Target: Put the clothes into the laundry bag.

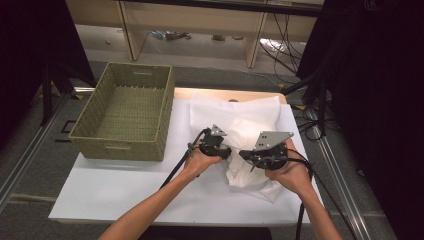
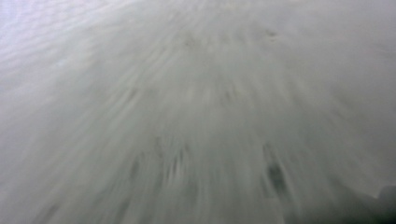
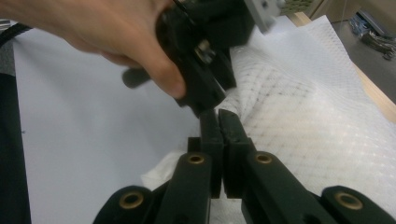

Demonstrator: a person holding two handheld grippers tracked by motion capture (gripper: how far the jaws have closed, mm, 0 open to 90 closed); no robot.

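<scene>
The bench [image 1: 120,192] carries a white top, bare along its near and left parts, which leaves room to spread and fold. On its far left corner sits a woven basket [image 1: 122,112], empty and open upward, likely placed there to receive the finished item. The white quilted cloth [image 1: 245,127] lies bunched across the right half of the bench, its far part flat and its near part heaped up where the 2 grippers meet, just right of the basket but apart from it.

The right gripper [image 3: 223,122] has its 2 jaws pressed together on a pinch of the cloth at the near edge of the heap; this looks like an anchor, holding the fabric steady. The left gripper [image 1: 220,150] noses into the heap just beside it, probably hunting for a second edge or corner to pull out.

Its jaws are buried behind the person's left hand [image 3: 116,35] and its own body, so I cannot tell whether they are apart or clamped. The left gripper view gives a blurred grey-white weave pressed close to the lens. The cloth's true outline and corners are lost in its folds.
</scene>
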